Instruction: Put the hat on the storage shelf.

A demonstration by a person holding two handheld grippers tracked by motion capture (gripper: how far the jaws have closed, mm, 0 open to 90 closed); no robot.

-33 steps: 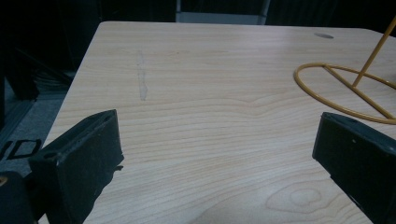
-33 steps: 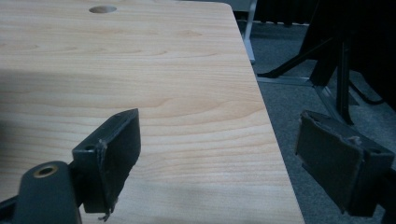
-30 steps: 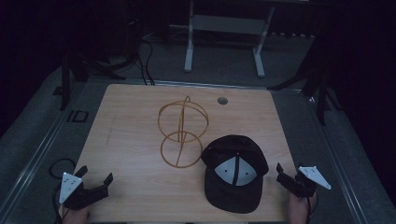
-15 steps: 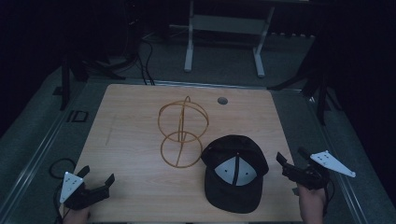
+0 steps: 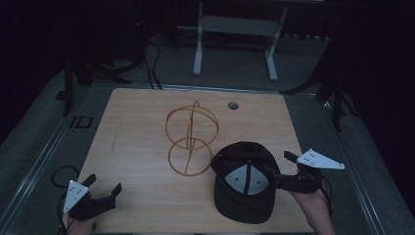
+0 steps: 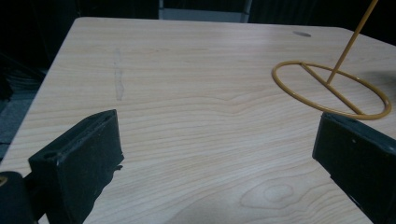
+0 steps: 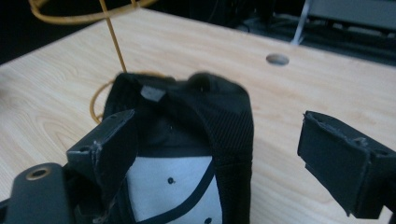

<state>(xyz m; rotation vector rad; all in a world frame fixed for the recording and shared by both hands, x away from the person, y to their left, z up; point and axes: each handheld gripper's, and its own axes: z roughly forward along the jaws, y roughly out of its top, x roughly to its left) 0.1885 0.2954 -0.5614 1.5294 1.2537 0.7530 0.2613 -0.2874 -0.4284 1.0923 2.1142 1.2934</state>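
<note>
Pale wooden table [image 5: 137, 147] carried a black cap [image 5: 244, 183] beside a gold wire stand [image 5: 192, 137]. Right gripper [image 5: 279, 169] reached leftward, jaws wide astride the cap's rim; left gripper [image 5: 105, 188] rested wide, empty, near the front corner.

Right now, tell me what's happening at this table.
A person holds a gripper in each hand at a wooden table. The right gripper is open at the edge of a black cap that lies upside down, one jaw over its inside and the other outside, with nothing clamped. The left gripper sits open at the near left corner, away from everything. A gold wire stand rests just beyond the cap, untouched.
</note>
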